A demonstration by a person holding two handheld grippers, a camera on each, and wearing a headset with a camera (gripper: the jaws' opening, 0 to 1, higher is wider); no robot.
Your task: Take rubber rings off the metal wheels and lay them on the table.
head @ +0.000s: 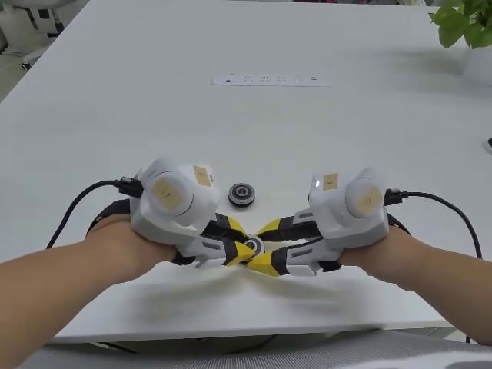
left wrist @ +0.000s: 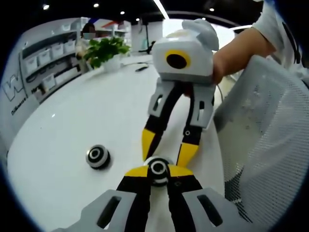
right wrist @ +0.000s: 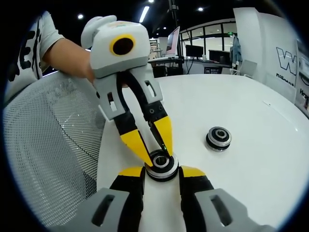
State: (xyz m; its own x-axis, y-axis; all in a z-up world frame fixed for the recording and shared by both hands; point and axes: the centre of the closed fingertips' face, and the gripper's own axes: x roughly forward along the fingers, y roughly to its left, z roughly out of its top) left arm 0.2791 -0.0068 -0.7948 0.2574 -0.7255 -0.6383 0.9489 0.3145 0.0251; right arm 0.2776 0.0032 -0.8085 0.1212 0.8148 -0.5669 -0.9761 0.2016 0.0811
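Note:
A small metal wheel [head: 250, 247] with a black rubber ring around it is held just above the white table [head: 154, 92], near the front edge. My left gripper [head: 240, 247] comes from the left and my right gripper [head: 261, 248] from the right, and both are shut on this wheel. In the left gripper view its yellow-tipped jaws flank the wheel [left wrist: 158, 169], with the right gripper [left wrist: 166, 157] opposite. The right gripper view has the wheel [right wrist: 162, 165] between its own jaws, facing the left gripper [right wrist: 158, 155]. A second ringed wheel [head: 242, 194] lies flat on the table just beyond.
A power strip [head: 270, 79] is set into the table further back. A potted plant [head: 465, 23] stands at the far right corner. A mesh chair back [left wrist: 260, 145] is close behind the front edge. Cables [head: 81, 204] trail from both grippers.

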